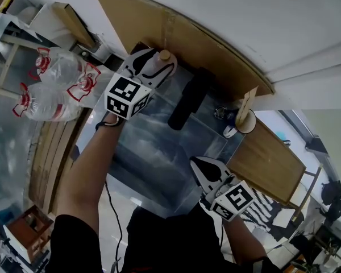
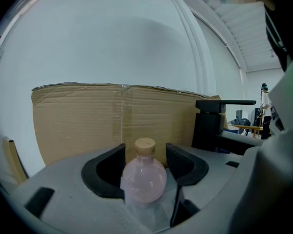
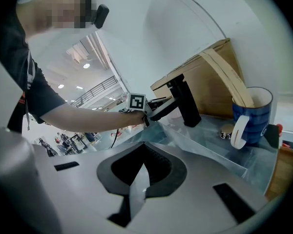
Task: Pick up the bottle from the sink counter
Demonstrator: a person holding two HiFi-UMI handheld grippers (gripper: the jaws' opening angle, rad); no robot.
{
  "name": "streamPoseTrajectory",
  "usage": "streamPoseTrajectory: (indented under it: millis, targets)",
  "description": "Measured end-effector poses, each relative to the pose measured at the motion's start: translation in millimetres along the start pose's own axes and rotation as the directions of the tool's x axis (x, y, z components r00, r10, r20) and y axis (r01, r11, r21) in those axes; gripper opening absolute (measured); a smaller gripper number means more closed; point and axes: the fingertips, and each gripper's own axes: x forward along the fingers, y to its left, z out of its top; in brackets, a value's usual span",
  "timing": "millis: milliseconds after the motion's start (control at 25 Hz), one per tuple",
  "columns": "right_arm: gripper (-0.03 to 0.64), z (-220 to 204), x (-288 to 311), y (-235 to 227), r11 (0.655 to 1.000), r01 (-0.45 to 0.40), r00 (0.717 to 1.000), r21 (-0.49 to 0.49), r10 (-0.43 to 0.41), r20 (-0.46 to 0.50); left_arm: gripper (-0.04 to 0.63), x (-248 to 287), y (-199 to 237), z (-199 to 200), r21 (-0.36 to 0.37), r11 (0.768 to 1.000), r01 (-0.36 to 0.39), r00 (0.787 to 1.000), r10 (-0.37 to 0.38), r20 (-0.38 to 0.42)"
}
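A small clear bottle (image 2: 143, 177) with a cork stopper stands at the back of the sink, in front of a cardboard sheet (image 2: 83, 123). In the head view its cork (image 1: 165, 55) shows at the tip of my left gripper (image 1: 155, 62). The left gripper (image 2: 144, 161) is open at full width, one black jaw on each side of the bottle's round body. I cannot make out either pad pressing on it. My right gripper (image 1: 196, 164) hangs over the sink's near edge, far from the bottle. In its own view the right gripper (image 3: 144, 147) is shut and holds nothing.
A black faucet (image 1: 187, 98) stands right of the bottle, over the glassy sink basin (image 1: 153, 152). A blue mug (image 1: 238, 120) holding a wooden stick sits at the right, beside a wooden board (image 1: 267, 158). Large clear plastic bottles (image 1: 51, 84) lie to the left.
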Motion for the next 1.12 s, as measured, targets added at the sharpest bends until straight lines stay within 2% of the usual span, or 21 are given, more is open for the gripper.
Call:
streamPoseTrajectory:
  millis: [440,800,1120]
  targets:
    - [0.002,-10,4,-7,1.0,0.004,1.0,0.014,-0.004,-0.02,0.253,21,7,-7,-0.003,1.0,0.003,1.0,-0.003,0.006]
    - [0.002,-13,5,-8,1.0,0.005,1.0,0.031,-0.004,-0.028,0.153,25,3,-6,0.018,1.0,0.022,1.0,-0.022,0.001]
    - [0.002,-15,4,-8,0.999,0.01,1.0,0.042,-0.009,-0.022,0.146,26,2,-6,0.015,1.0,0.014,1.0,-0.014,-0.008]
